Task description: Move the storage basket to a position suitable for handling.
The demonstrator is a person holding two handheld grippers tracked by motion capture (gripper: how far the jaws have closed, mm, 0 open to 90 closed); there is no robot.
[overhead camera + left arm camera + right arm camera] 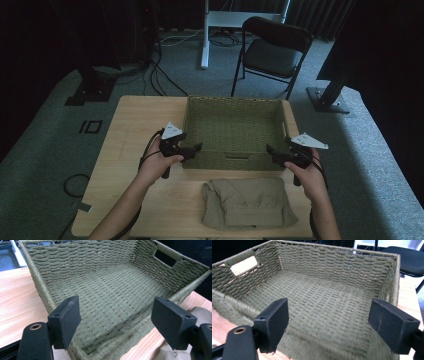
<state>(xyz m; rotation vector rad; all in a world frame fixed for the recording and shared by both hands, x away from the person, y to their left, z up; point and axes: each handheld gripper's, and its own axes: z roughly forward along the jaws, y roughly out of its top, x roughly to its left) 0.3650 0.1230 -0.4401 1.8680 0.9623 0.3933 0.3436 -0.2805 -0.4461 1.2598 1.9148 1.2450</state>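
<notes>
Both sets of jaws wide open, empty, L gripper [192, 148] & R gripper [274, 151] at near corners of woven basket [235, 106] mid-table, folded garment [248, 202] just in front; uneven grab could tip/skid basket onto garment.

The high view is dim and slightly soft, its corners and dark curtains falling to near black, while the wooden table [135, 130] catches a muted, even light with faint shadows. Both gripper views are brighter, with daylight-like tone on the woven basket [105, 282]. Its near rim [317, 345] blurs out of focus, as do the close black jaws' edges.
</notes>
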